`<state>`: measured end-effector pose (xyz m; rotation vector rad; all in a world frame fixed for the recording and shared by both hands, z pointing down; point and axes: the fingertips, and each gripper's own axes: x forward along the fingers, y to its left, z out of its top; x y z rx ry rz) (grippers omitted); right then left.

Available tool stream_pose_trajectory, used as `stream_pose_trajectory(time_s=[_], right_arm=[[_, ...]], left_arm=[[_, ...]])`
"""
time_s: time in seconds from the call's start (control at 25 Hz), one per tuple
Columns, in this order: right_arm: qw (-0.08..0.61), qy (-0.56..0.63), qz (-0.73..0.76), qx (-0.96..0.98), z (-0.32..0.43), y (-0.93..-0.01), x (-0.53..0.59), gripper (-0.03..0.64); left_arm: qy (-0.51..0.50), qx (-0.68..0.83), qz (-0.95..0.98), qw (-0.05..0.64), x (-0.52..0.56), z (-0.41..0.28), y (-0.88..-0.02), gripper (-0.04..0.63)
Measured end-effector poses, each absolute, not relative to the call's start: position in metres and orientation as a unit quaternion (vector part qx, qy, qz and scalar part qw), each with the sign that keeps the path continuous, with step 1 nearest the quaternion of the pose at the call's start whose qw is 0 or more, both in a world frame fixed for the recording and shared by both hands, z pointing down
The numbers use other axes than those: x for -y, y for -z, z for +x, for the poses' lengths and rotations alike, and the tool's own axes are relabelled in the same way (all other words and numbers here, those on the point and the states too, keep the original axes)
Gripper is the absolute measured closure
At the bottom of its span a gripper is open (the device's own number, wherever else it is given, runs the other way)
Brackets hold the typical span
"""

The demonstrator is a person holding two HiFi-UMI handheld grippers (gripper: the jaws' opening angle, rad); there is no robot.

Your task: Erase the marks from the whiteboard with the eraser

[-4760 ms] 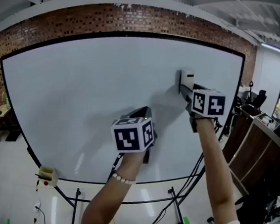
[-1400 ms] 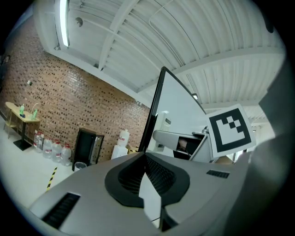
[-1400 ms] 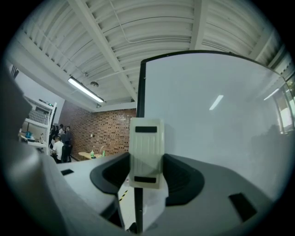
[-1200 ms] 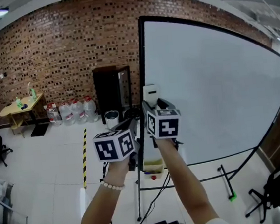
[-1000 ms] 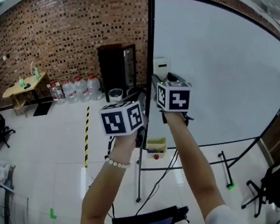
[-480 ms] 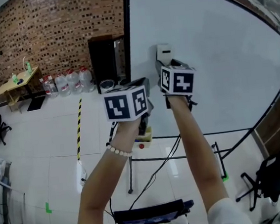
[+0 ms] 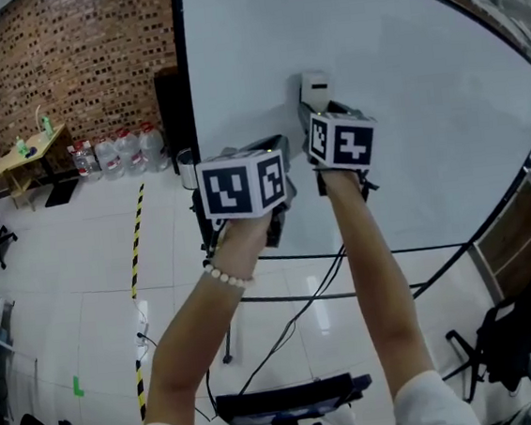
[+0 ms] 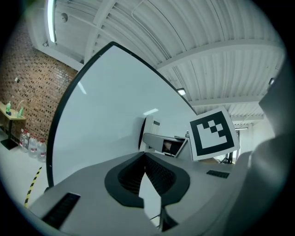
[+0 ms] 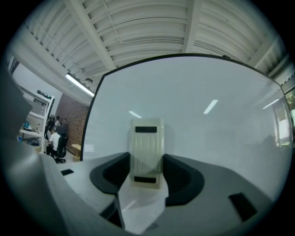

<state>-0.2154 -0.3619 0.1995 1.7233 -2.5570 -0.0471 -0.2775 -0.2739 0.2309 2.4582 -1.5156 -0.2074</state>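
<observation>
Eraser (image 9: 146,143) looks like light, stiff plastic, best squeezed across its narrow sides — right gripper (image 9: 146,179) is clamped on its lower half, top poking toward 12 o'clock at the whiteboard (image 7: 444,113). Left gripper (image 8: 145,162), at 9 o'clock, is pinched closed, empty.

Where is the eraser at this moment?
In the head view the eraser is right of centre, clamped between the jaws of the right gripper and held up at the whiteboard, nearer its left edge.
</observation>
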Motion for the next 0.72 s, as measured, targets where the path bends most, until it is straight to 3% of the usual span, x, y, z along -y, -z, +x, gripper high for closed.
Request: stream_pose_trajectory(time_s=[0.72], right_arm=[[0.028,0.011,0.572,0.820,-0.001,-0.210,0.394,0.367]], left_arm=[[0.065,0.518,0.844,0.127,0.299,-0.082,-0.242,0.607]])
